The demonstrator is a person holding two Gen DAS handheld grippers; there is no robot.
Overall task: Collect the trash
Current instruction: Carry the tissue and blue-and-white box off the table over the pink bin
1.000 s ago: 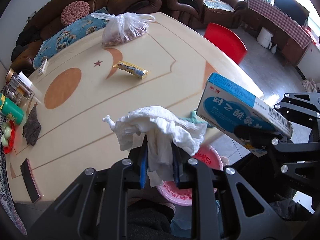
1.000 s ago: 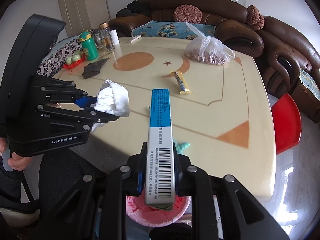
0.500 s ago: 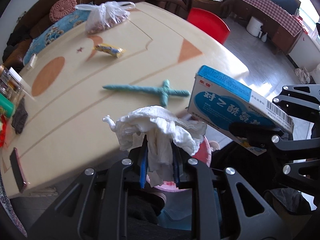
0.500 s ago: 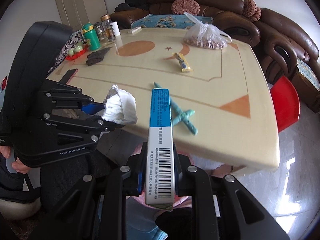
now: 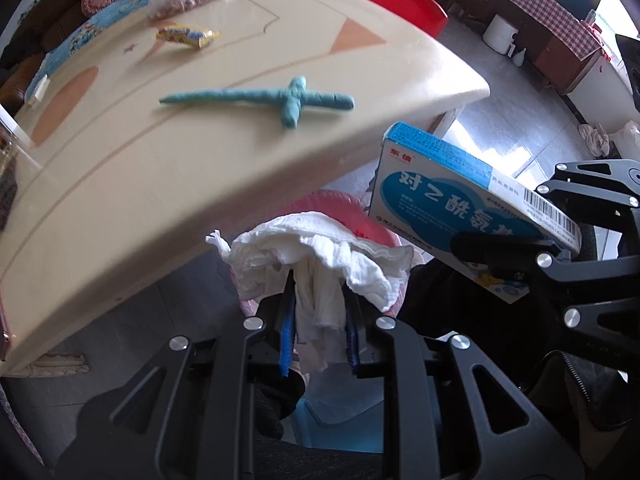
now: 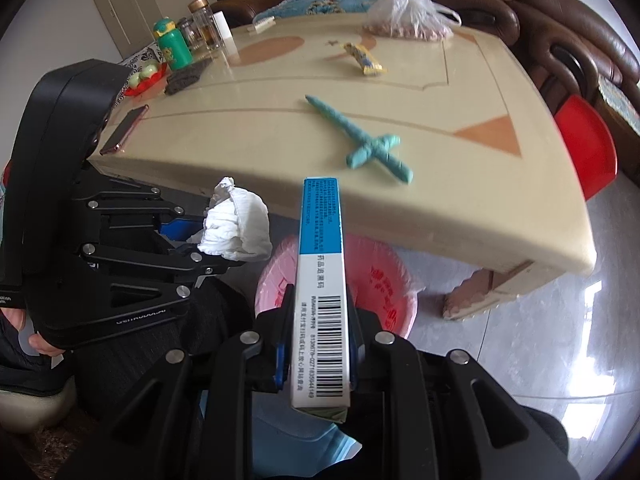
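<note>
while steeply tilted, fingers around tissue

pink bin mostly hidden, box print too small

We hold both tools side by side beyond the tabletop's near edge, angled steeply down: the left tool clamped on a crumpled tissue, the right tool clamped on a blue-and-white box.

Bright daylight glares off the floor; fisheye edges bend, table slightly motion-blurred
</note>
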